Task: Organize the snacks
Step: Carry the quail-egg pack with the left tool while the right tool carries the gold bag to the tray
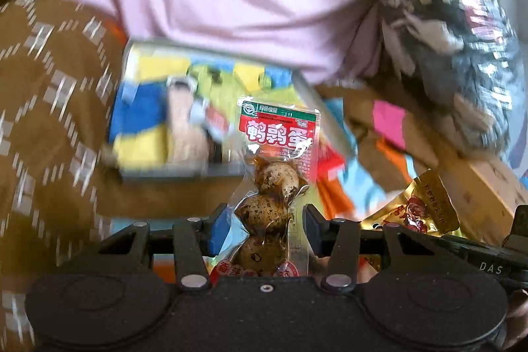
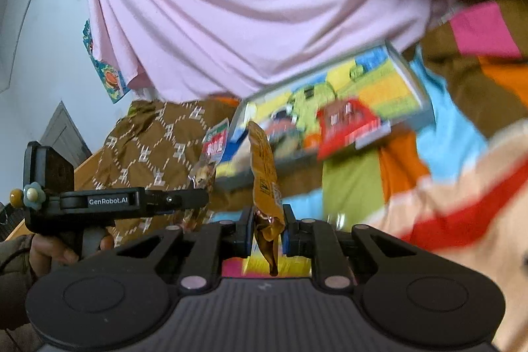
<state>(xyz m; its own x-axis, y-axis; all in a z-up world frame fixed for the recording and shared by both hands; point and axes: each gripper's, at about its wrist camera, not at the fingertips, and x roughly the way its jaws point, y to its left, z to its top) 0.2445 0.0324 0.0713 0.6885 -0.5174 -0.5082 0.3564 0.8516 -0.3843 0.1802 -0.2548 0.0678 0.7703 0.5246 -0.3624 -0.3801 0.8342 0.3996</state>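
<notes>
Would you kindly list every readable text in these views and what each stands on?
"鹌鹑蛋": quail egg packet.
"DAS": right gripper body, left wrist view.
"GenRobot.AI": left gripper body, right wrist view.
Gold packet, red packet, tray: print too blurred.

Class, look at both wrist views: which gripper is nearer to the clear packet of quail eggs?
Left. The left gripper has the quail egg packet between its jaws. The right gripper is beside it, holding a gold packet, with the egg packet off to its left.

Egg packet [image 1: 277, 174] before tray [image 1: 211, 169]; gold pouch [image 1: 419, 207] right.
</notes>
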